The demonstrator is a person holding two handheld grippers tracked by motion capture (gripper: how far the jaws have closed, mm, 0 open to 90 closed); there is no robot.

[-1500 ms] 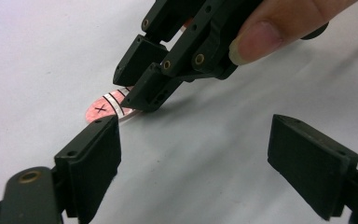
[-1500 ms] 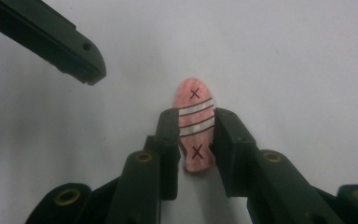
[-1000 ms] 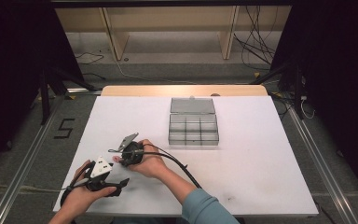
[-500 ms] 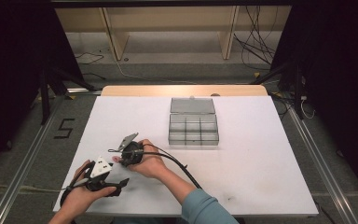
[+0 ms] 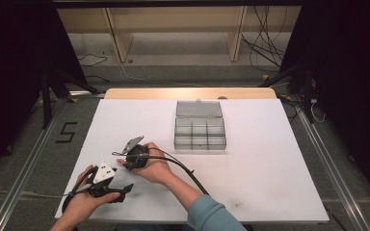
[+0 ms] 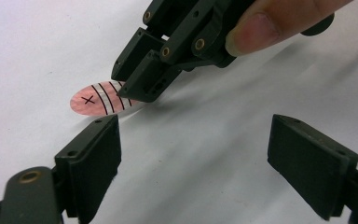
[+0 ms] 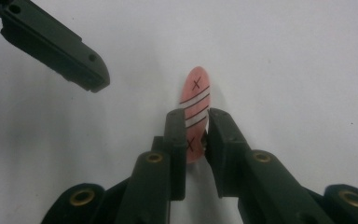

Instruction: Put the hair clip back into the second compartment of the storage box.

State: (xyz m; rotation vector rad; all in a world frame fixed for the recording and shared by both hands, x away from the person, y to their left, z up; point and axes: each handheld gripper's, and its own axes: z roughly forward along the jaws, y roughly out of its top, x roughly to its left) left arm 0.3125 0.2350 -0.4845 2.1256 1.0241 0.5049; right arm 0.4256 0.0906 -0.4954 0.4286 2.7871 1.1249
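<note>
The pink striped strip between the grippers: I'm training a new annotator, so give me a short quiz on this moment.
1. True or false: the right gripper has its fingers closed on the pink strip.
2. Multiple choice: the left gripper is A) open, holding nothing; B) shut on the strip; C) inside the box.
3. Fill in: the clear compartment box on the white table has its lid ____.

Key: 1 true. 2 A: its fingers stand wide apart, short of the strip. 3 open, folded back on the far side.
</note>
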